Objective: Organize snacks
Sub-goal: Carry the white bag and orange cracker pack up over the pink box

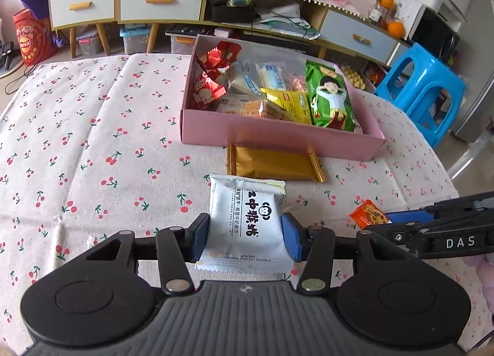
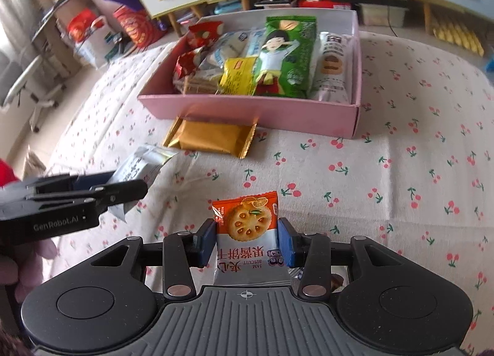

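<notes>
On the cherry-print bench (image 1: 92,140), left gripper (image 1: 246,234) clamping white coconut-biscuit packet (image 1: 247,217), right gripper (image 2: 247,240) clamping orange jam-biscuit packet (image 2: 247,223) (both edge-held); could slip, or snag crowded pink cardboard box (image 1: 278,137).

Soft daylight fills both my views, bright and even, strongest at the far left of the right wrist view, where the room washes out pale. Shadows on the cherry-print tabletop (image 1: 92,140) are faint. The gold packet (image 2: 213,137) carries a mild sheen. The fisheye bends the cabinet (image 1: 123,1) and rounds the tabletop's edges, and the corners darken. The pink box (image 2: 247,106) looks slightly smeared along its near wall; the centre stays sharp.
</notes>
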{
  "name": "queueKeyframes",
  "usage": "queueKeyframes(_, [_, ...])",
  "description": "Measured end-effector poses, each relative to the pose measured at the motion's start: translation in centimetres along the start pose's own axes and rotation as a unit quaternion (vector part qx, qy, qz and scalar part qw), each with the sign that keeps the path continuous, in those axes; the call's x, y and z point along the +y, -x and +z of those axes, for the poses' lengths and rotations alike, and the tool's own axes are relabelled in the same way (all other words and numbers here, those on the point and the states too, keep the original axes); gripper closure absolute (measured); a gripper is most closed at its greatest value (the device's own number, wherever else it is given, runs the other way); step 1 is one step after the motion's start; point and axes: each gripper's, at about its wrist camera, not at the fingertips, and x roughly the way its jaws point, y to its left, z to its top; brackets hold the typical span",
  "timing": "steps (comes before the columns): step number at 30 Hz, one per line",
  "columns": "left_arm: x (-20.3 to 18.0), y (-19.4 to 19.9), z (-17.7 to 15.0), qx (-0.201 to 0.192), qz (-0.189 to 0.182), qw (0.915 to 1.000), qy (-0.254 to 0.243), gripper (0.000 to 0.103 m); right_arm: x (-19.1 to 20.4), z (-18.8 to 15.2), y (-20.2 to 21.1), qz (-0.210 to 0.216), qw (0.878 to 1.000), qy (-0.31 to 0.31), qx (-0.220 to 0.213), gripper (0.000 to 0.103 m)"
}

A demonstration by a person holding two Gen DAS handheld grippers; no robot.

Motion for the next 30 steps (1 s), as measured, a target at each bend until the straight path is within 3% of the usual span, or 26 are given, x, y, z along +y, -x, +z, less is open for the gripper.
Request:
queueKeyframes(16, [0.6,0.9,2.7,-0.047,-0.003,0.998,0.042,0.057,-1.3,4.1,1.9,0.028,0.992,-0.113,-0.056,0.062])
queueKeyframes(30, [1.6,-1.7,7.1,-0.072,0.001,0.9962,0.05,0.057,-4.3,8.2,2.9,-0.01,0.98,-0.14,-0.141,0.062])
